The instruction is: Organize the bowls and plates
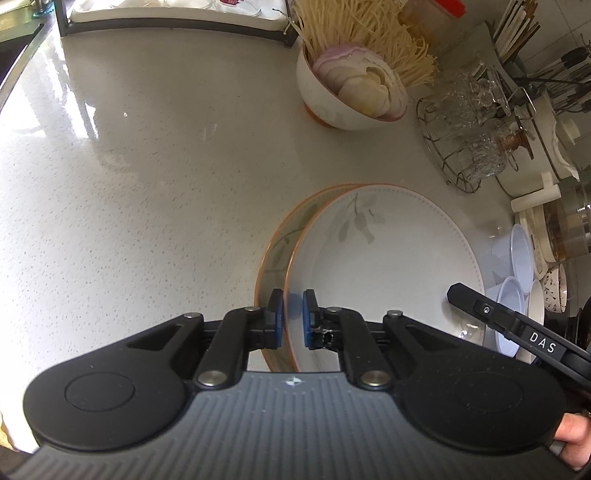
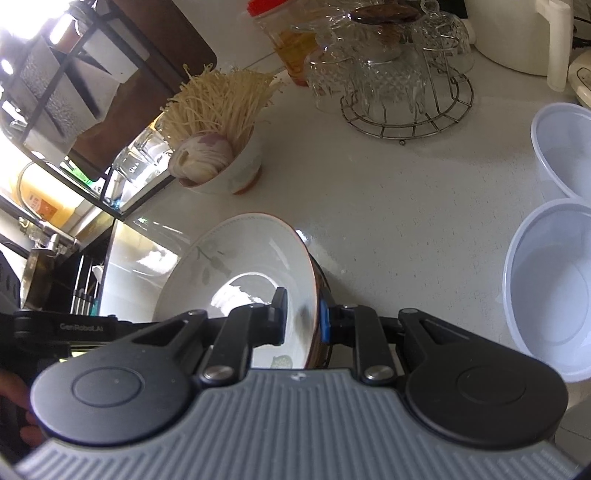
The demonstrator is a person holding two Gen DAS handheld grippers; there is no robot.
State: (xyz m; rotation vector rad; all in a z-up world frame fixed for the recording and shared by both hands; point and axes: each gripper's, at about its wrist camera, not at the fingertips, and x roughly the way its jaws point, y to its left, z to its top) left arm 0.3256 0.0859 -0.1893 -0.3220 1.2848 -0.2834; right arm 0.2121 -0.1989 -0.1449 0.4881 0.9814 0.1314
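Left gripper (image 1: 291, 319) was closed on the near rim of a white floral plate (image 1: 388, 258), which overlapped a second orange-rimmed plate (image 1: 280, 251) lying just left of it on the speckled countertop (image 1: 147, 184). Beyond the plates stood a white bowl (image 1: 332, 107) of sliced onion and enoki mushrooms (image 1: 369, 33), and right of that bowl a wire rack of glass cups (image 1: 469, 136). Right gripper (image 2: 302, 317) was clamped across the tilted rim of the same-patterned plate (image 2: 236, 258), with two clear plastic bowls (image 2: 554, 288) well to its right.
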